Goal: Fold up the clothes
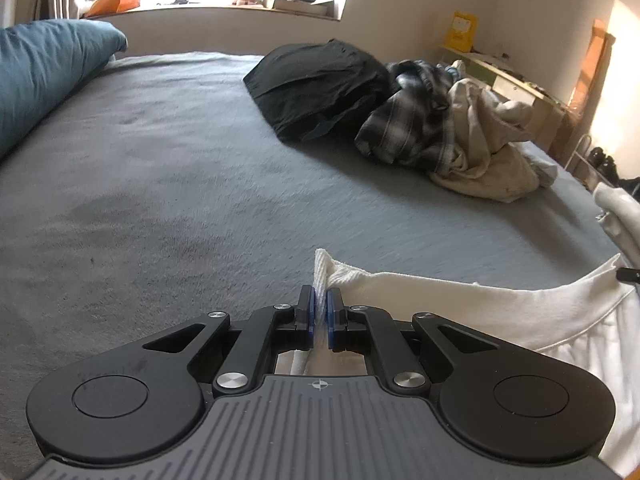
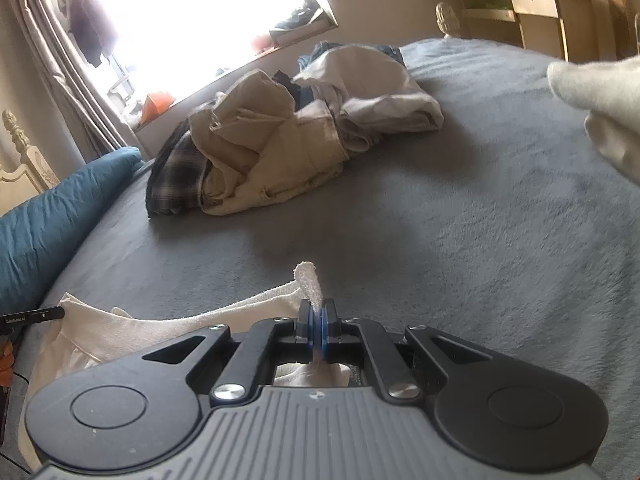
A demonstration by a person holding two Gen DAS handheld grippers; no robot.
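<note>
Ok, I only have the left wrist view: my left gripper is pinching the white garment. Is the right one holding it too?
Observer: Yes, the right gripper is shut on the white garment, a ribbed tab poking up past its pads.
Operator: What lies ahead of the right gripper?
Observer: Bare grey blanket, then the clothes pile.
Operator: I see black, plaid and beige in that pile. Anything more?
Observer: On its far side lies a pale folded piece with a bit of blue denim behind it.
</note>
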